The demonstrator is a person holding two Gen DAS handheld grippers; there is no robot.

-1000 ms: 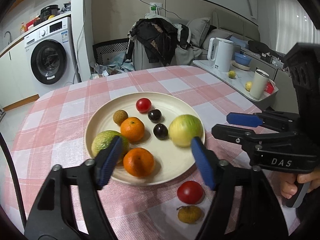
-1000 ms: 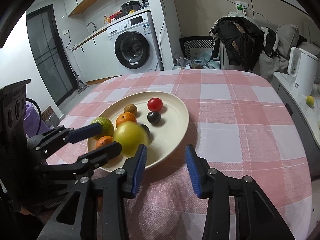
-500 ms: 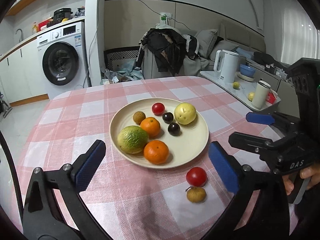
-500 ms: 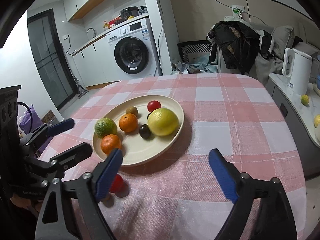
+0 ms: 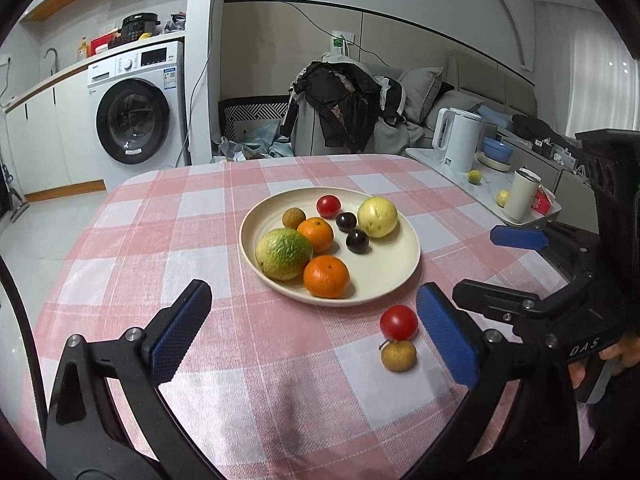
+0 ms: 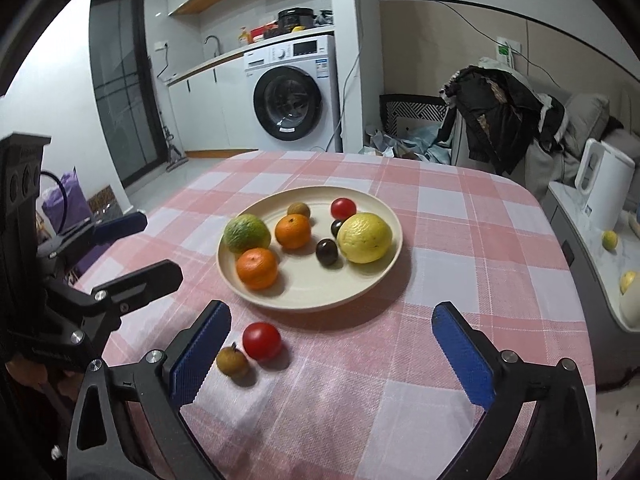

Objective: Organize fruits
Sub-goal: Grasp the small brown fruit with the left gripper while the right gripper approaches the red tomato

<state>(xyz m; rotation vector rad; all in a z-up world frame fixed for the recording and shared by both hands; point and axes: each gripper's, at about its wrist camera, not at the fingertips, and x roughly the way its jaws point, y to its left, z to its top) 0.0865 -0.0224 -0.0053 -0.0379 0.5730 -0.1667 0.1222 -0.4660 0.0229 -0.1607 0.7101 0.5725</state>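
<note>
A cream plate (image 5: 400,276) (image 6: 320,300) on the pink checked tablecloth holds several fruits: a yellow fruit (image 5: 377,216) (image 6: 364,237), a green citrus (image 5: 283,253) (image 6: 246,232), two oranges, a red tomato, two dark plums and a small brown fruit. A second red tomato (image 5: 398,322) (image 6: 262,341) and a brown longan (image 5: 398,355) (image 6: 231,361) lie on the cloth in front of the plate. My left gripper (image 5: 312,332) is open and empty, short of the plate. My right gripper (image 6: 332,348) is open and empty, with the loose fruits by its left finger.
The round table's edge curves away at the back and right. A side counter (image 5: 448,160) on the right holds a white kettle (image 5: 456,140) (image 6: 604,184), a cup, a bowl and small yellow fruits. A washing machine (image 5: 132,120) and a clothes-covered chair stand behind.
Both grippers have pulled back from the plate and opened wider. The yellow fruit, between my right gripper's fingers a second ago, now rests on the plate's right side.
</note>
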